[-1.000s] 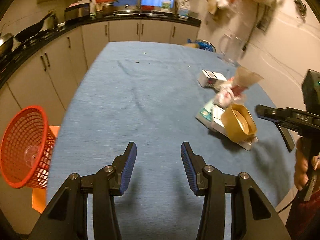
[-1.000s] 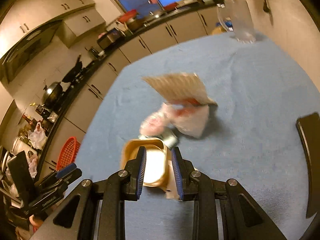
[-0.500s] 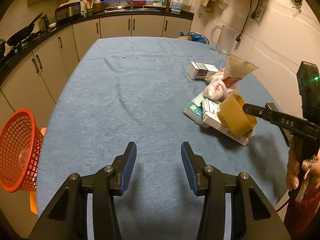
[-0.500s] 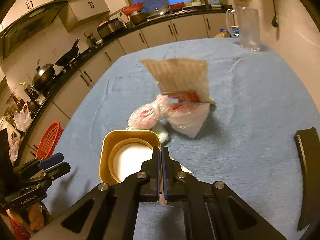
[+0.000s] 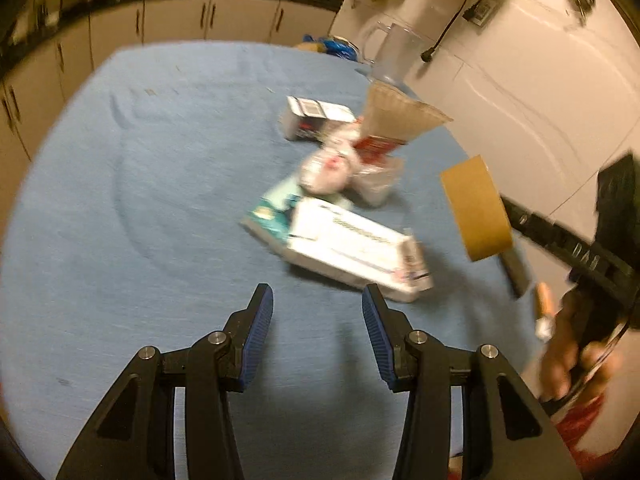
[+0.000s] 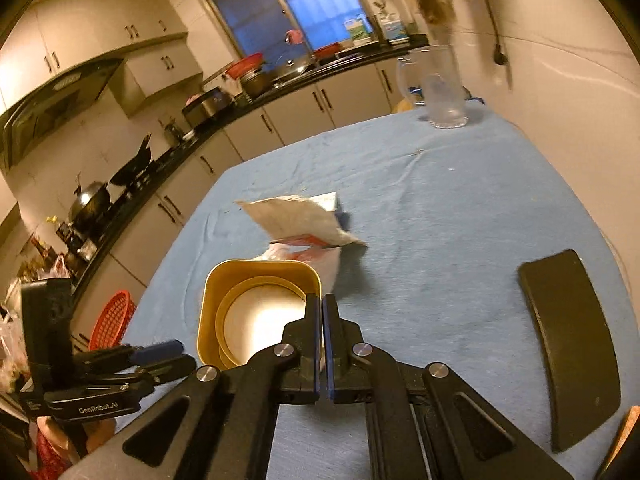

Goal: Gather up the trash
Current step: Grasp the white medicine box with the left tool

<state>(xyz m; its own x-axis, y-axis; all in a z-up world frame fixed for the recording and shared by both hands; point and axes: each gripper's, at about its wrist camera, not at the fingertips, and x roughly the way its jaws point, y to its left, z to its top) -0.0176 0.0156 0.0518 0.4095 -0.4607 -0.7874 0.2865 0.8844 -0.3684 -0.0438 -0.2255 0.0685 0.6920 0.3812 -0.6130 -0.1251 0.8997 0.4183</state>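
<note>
My right gripper (image 6: 321, 304) is shut on the rim of a brown paper cup (image 6: 256, 308) and holds it above the blue table. The cup (image 5: 476, 208) also shows lifted at the right of the left wrist view. My left gripper (image 5: 317, 308) is open and empty, low over the table (image 5: 140, 200). Ahead of it lies a trash pile: a long white box (image 5: 356, 248), a teal packet (image 5: 272, 212), a crumpled plastic bag (image 5: 332, 168), a brown paper bag (image 5: 396, 120) and a small carton (image 5: 316, 120).
A red mesh basket (image 6: 114, 318) stands beside the table's left edge. A glass pitcher (image 6: 440, 88) stands at the far end of the table. A black curved object (image 6: 572, 344) lies on the table at the right. Kitchen cabinets and a counter run behind.
My right gripper closed on the cup's rim and lifted it off the white box. My left gripper swung right toward the trash pile, and the red basket left its view.
</note>
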